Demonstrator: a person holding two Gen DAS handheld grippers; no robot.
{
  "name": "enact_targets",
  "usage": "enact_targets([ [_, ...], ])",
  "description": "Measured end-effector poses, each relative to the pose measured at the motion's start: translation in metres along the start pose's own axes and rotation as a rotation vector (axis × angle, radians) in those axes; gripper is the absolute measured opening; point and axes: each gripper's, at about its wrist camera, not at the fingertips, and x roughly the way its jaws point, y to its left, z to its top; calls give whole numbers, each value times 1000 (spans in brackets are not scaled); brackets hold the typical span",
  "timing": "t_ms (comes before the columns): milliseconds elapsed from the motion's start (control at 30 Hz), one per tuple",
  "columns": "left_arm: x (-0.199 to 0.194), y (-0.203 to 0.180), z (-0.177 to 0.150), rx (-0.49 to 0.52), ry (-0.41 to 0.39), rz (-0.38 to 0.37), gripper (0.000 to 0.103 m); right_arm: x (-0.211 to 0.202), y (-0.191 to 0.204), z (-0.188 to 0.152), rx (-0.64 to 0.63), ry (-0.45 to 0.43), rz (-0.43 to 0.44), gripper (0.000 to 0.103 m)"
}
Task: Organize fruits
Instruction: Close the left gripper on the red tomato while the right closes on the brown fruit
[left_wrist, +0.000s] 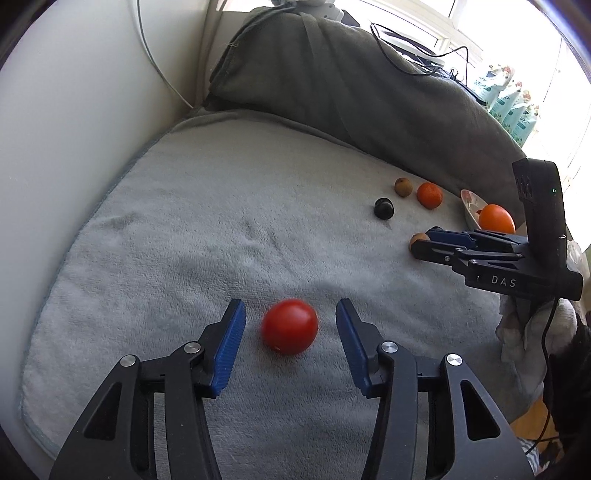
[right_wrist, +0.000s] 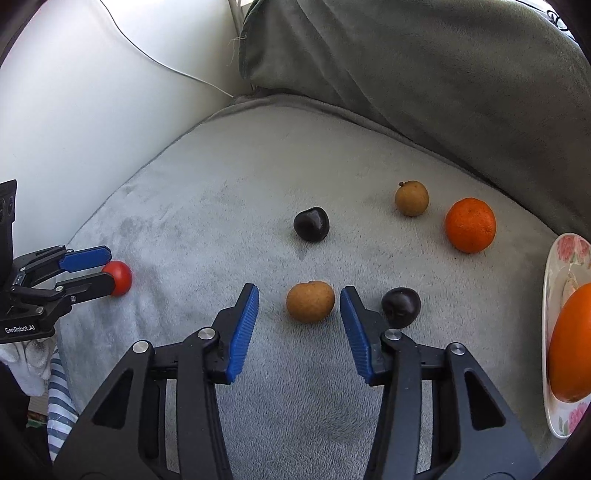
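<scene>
Six fruits loose on the grey towel (right_wrist: 221, 184), one alone on a plate: by that count, barely begun, nearly all of the sorting left.

Left to right in the right wrist view:
- Far left, red tomato (right_wrist: 120, 277) between the fingers of the left gripper (right_wrist: 107, 267); seen side-on here, contact impossible to judge.
- Further in, far dark fruit (right_wrist: 311, 223), untouched.
- Centre, near brown fruit (right_wrist: 310, 301) between the blue pads of the right gripper (right_wrist: 299, 317); jaws apart, a clear gap on the left side, a sliver on the right, so no grip yet.
- Just right of that pad, near dark fruit (right_wrist: 400, 307).
- Behind, far brown fruit (right_wrist: 411, 198), then mandarin (right_wrist: 470, 225) beside it.
- Right edge, flowered plate (right_wrist: 561, 258) with a large orange (right_wrist: 572, 343) on it.

Likely step in hand: both grippers set around a fruit, ready to close and carry, presumably plateward.

Only in the left wrist view: daylight on both sides of the tomato, so left jaws open, nothing gripped; also a black cable and a bright window behind the green cushion (left_wrist: 332, 92).

Only in the right wrist view: the near dark fruit, hidden from the other camera by the right gripper, and the plate's flower pattern.
</scene>
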Motion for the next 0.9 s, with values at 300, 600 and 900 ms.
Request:
enact_targets([
  [300, 2, -1, -5, 0, 16, -1, 39, 7, 1, 1, 2, 15, -13, 41],
  [600, 5, 0, -6, -9, 22, -10, 31, 9, -5, -1, 24, 19, -17, 29],
  [900, 0, -6, 0, -8, 5, -36, 31, -10, -8, -3, 36, -25, -1, 29],
])
